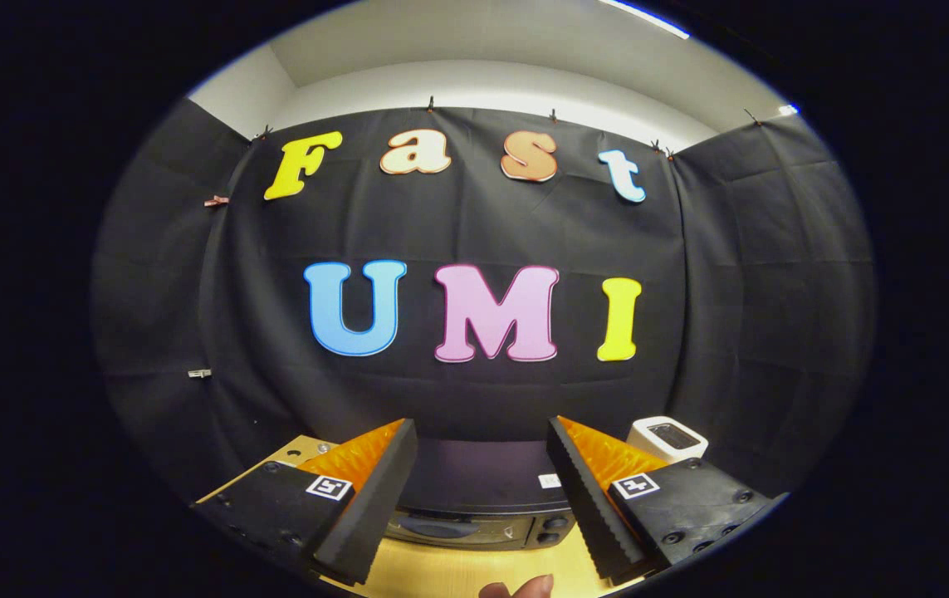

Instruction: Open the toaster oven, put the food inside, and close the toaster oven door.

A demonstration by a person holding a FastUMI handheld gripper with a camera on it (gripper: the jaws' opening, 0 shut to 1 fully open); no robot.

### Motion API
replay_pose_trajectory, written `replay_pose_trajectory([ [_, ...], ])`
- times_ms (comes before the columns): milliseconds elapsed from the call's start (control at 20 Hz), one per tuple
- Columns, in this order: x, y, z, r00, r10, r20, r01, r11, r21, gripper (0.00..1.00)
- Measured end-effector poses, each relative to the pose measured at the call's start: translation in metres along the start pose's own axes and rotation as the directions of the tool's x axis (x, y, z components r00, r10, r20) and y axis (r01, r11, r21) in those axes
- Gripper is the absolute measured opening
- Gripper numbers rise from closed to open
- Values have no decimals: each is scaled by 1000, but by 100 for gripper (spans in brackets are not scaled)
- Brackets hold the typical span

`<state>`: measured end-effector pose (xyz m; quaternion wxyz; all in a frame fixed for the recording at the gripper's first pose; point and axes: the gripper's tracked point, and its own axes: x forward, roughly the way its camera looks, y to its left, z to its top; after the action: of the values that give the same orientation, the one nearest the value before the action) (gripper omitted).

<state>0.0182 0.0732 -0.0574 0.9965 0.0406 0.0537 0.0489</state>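
The gripper (482,498) is held high above the desk (457,573), aimed mostly at the black cloth wall (474,216) at the back of the booth, so the scene's objects sit low between and around its tips. Its two fingers (374,498) stand wide apart with nothing held between them and touch nothing. Just ahead of them, seen through the gap, is the toaster oven (482,486): a dark, flat-topped box standing on the light wooden desk, its front panel facing the gripper with what look like two round knobs toward its right end. Whether the oven door is open or closed cannot be told from this angle, as only the upper strip of the front shows. Beyond the right finger, near the far right corner of the desk, stands a small white box-shaped device (667,438) with a dark top face. At the near edge of the desk, below the fingers, a person's fingertip (528,588) pokes in. The food cannot be made out here.
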Motion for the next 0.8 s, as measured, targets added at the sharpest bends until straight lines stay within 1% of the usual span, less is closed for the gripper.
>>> replay_pose_trajectory([
  [150, 20, 21, -43, 995, 24, -96, -23, 1000, 17, 98],
  [300, 33, 37, -87, 980, 35, -194, -29, 999, 35, 98],
  [400, 47, 43, -116, 972, 23, -235, -26, 1000, -10, 98],
  [550, 60, 47, -147, 954, 15, -298, -32, 998, -52, 98],
  [800, 72, 40, -192, 921, -20, -389, 8, 999, -32, 98],
])
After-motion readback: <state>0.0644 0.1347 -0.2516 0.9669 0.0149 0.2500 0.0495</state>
